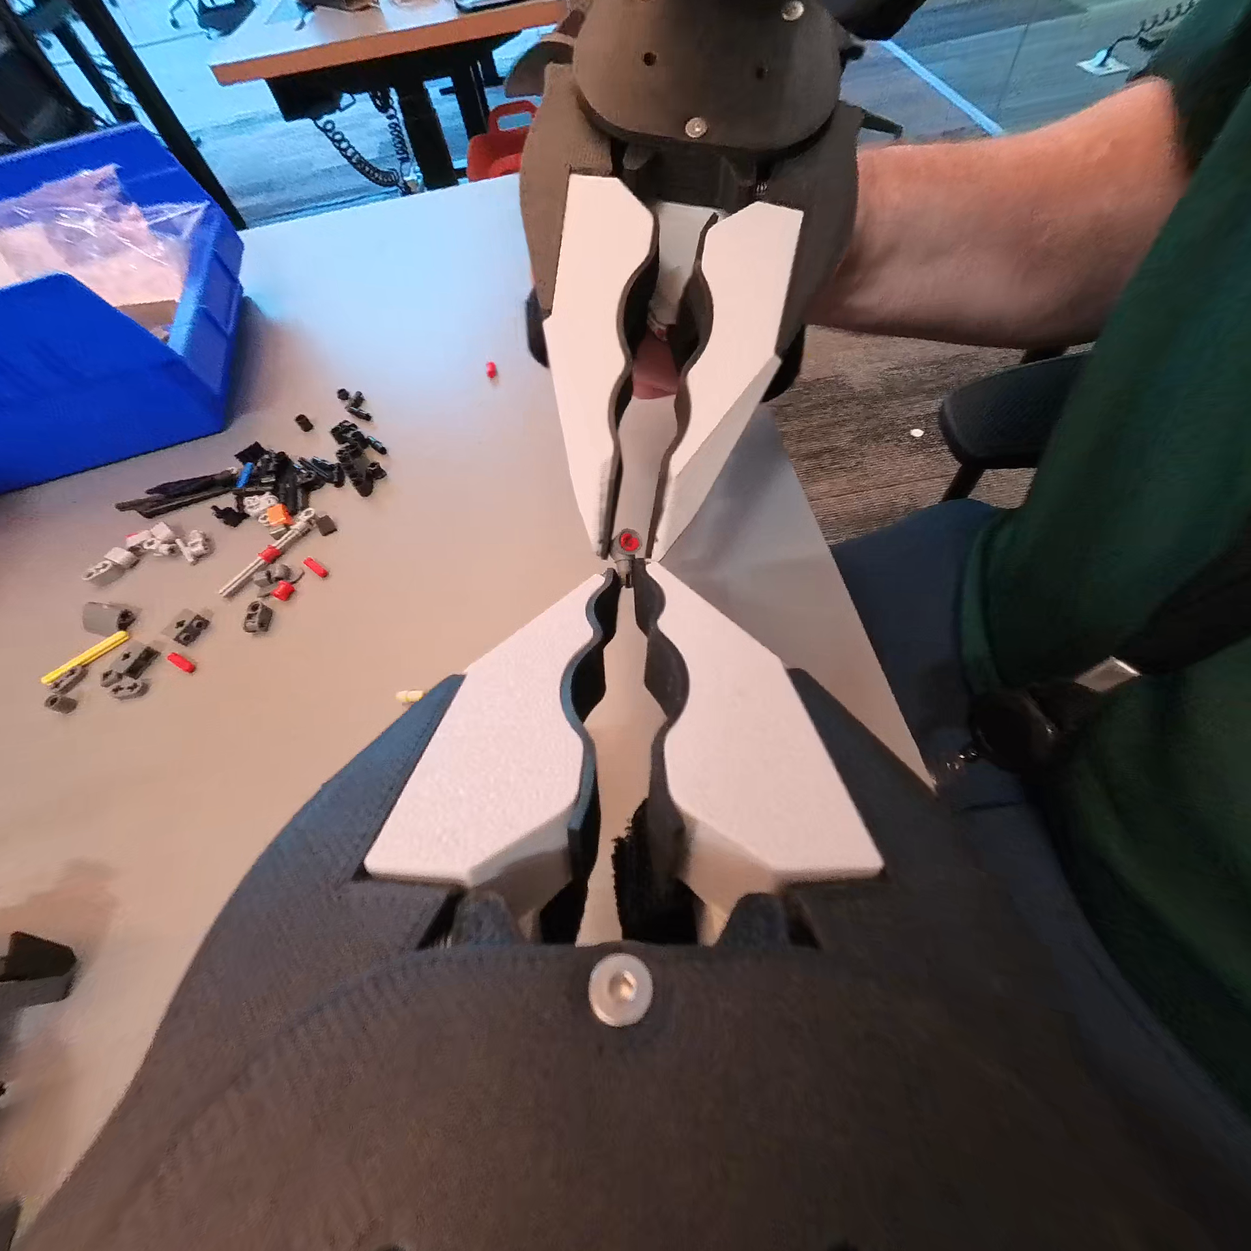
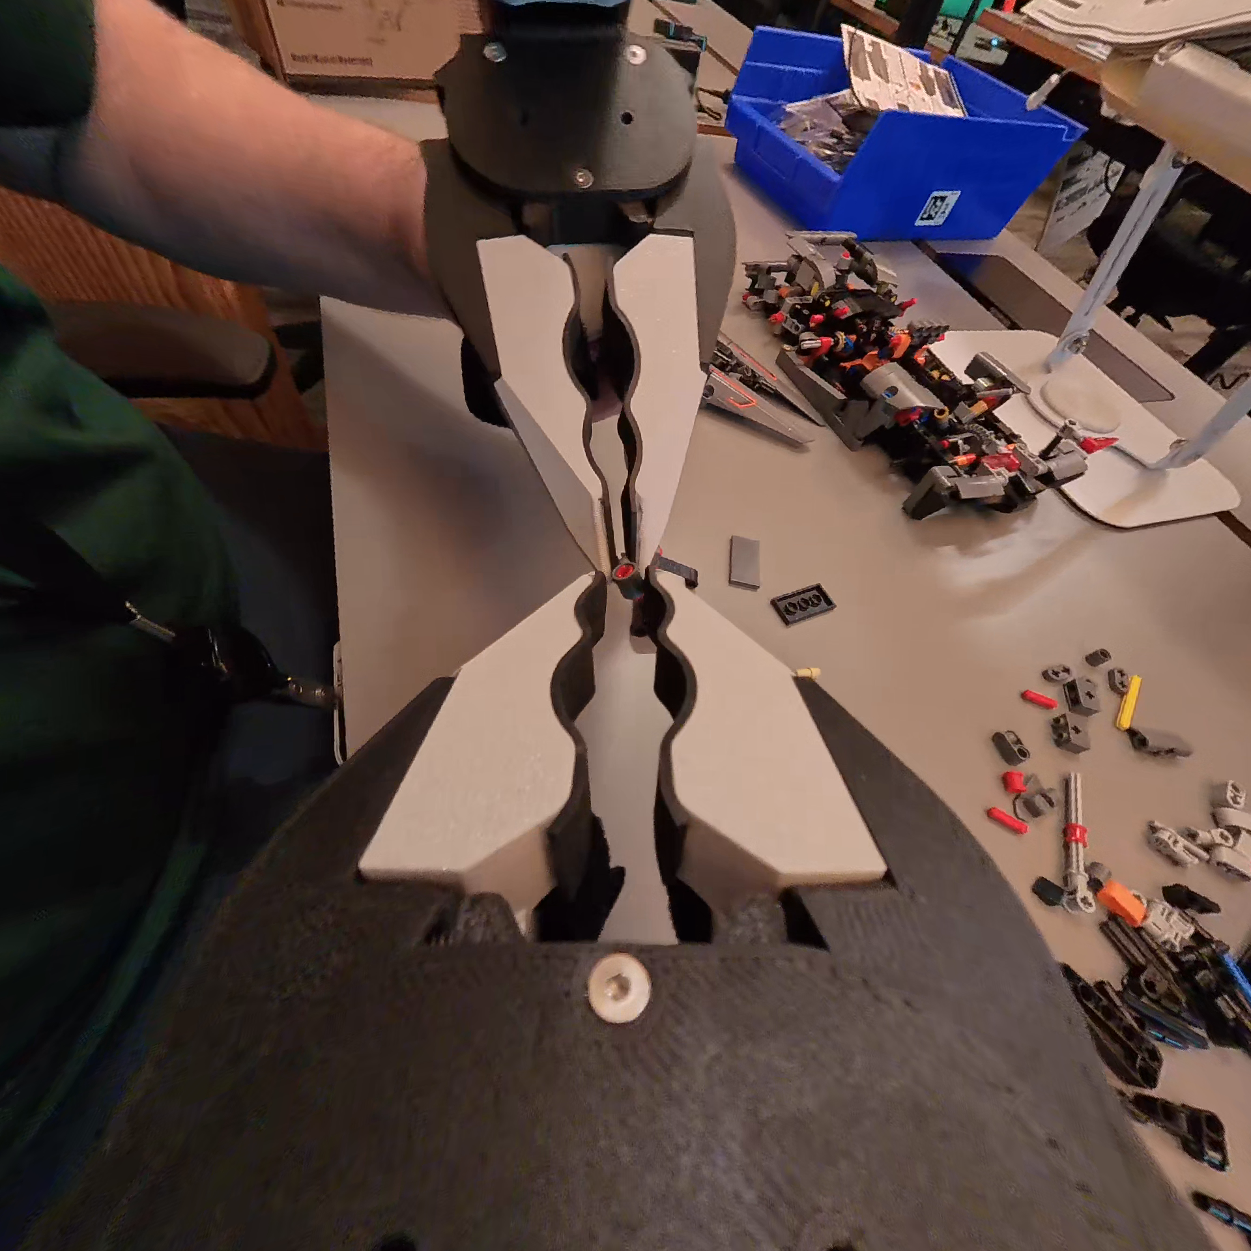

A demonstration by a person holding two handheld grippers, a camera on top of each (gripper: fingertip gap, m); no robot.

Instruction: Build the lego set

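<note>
Nearest the lens, the left gripper pinches a small grey piece, tip to tip with the right gripper at 12 o'clock, which pinches a red bush. Both pieces meet above the bench edge. Loose parts lie at 9 o'clock; from the right wrist, the half-built model sits at 2 o'clock. Such tiny tip grips look fragile: a skewed push could twist either piece free and drop it off the bench.

Pale grey table, blue bin, part-built lego model, scattered loose pieces, white stand base
</note>
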